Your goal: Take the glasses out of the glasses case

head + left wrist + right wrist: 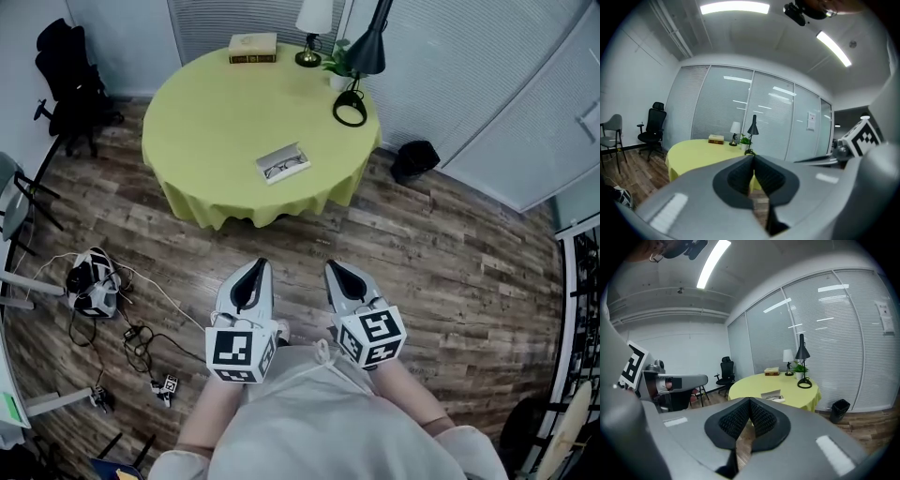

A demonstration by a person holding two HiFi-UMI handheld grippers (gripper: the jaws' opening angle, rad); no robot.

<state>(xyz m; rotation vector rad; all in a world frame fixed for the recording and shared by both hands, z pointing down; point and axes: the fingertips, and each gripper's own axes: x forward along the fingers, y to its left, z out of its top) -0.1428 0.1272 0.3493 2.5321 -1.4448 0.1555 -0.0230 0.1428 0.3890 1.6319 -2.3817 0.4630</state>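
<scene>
Holding nothing in the left gripper [255, 272]: jaws pressed together, no gap at the pads. Same at the right gripper [336, 274], closed on air. Held side by side, tips level, pointing forward over wooden floor [450, 253].

Well ahead of both sets of tips, past the near edge of the round yellow table [206, 122]: the glasses case [283, 163], lying open with the glasses [284, 169] inside. Almost dead ahead between the two grippers, a shade nearer the left tips by the head view, yet plainly sighted just above the closed jaws in the right gripper view. Long axis slanted across the line of approach, far end swung toward the right tips.

Probably calls for stepping in, opening one pair of jaws, and closing across the frame's short way while steadying the case with the other. Too small from here to tell how the temples lie.
</scene>
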